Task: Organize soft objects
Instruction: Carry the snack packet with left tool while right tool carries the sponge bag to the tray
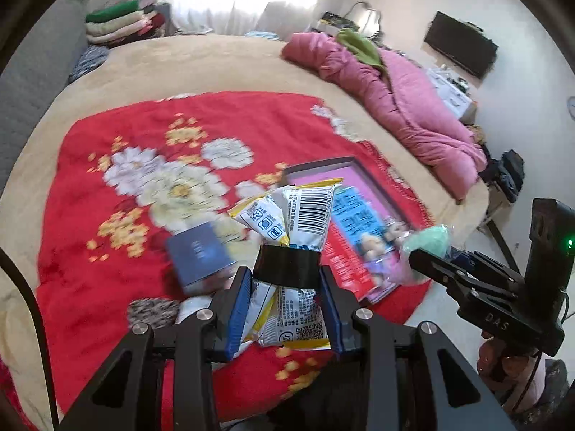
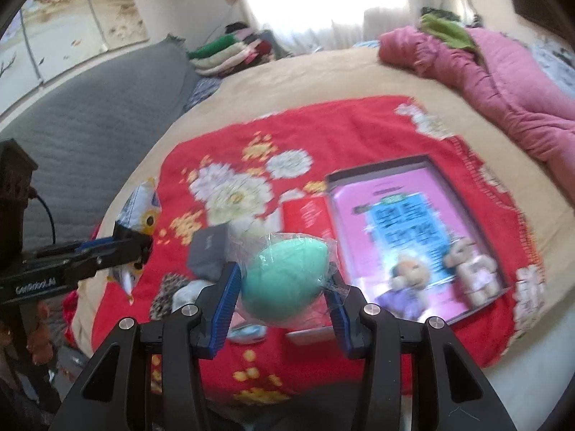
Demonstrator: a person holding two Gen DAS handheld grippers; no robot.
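Left gripper (image 1: 285, 301): jaws clamped on taped snack packets (image 1: 291, 237). Right gripper (image 2: 284, 287): jaws grasping wrapped green sponge (image 2: 284, 282). Step: carrying. Next: probably placement into open box (image 2: 413, 194) beyond the jaws.

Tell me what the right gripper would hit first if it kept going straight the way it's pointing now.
Probably the red flowered blanket near the open box; the right gripper already clamps a green egg-shaped sponge. Depth is unclear.
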